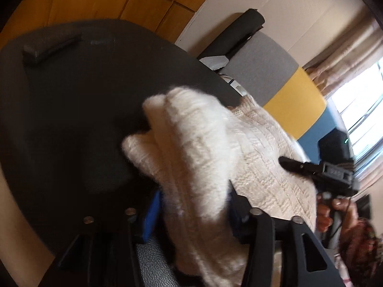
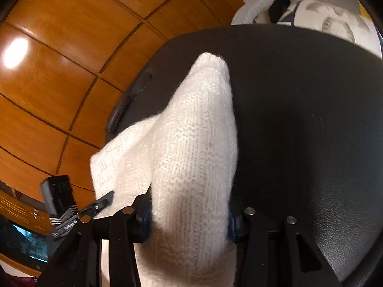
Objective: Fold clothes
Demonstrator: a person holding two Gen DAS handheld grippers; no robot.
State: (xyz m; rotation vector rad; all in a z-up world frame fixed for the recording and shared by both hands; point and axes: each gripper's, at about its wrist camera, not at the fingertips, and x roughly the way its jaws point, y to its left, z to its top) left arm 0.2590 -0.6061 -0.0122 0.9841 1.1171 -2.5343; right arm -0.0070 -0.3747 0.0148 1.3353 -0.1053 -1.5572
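Note:
A cream knitted sweater [image 1: 263, 153] lies on a round black table [image 1: 71, 119]. My left gripper [image 1: 194, 212] is shut on a bunched fold of it, and the knit spills forward over the blue-padded fingers [image 1: 150, 217]. My right gripper [image 2: 189, 217] is shut on another thick fold of the same sweater [image 2: 194, 143], held above the black table [image 2: 299, 119]. In the left wrist view the right gripper [image 1: 294, 163] reaches in from the right over the sweater. In the right wrist view the left gripper [image 2: 103, 203] shows at the lower left against the sweater's edge.
A dark flat object [image 1: 50, 47] lies at the table's far edge; it also shows in the right wrist view [image 2: 129, 100]. Orange wooden panels [image 2: 59, 71] stand behind. A grey, yellow and blue seat [image 1: 282, 83], curtains and a window are to the right. A patterned cushion [image 2: 335, 24] lies beyond the table.

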